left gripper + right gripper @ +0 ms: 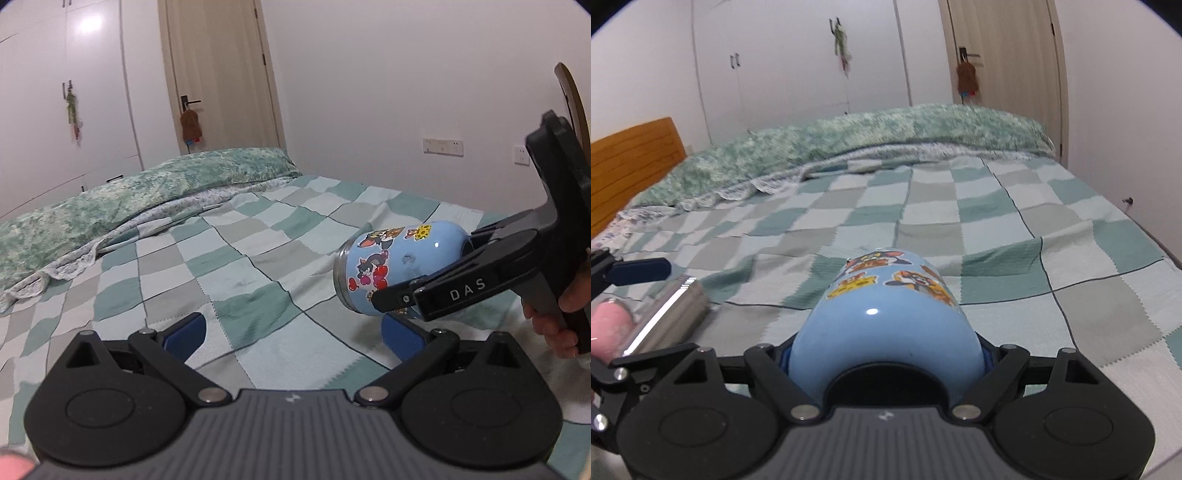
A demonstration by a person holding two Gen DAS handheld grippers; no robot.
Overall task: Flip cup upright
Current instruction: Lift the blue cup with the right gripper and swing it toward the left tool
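Left tongs (291,332) spread wide, right tongs (886,360) clamped

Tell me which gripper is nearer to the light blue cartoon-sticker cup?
Right. The right gripper clamps the light blue cartoon-sticker cup around its rounded end; the left gripper stands open beside it, not touching.

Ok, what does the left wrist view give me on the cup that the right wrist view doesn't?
Only the left wrist view shows the cup side-on, lying tilted with its metal rim toward the camera, the right gripper clamped around its body, and the open left gripper holding nothing. Only the right wrist view shows the cup's rounded end close up, plus a steel cylinder on the left and the wooden headboard. Both show the checked blanket, door and wardrobe.
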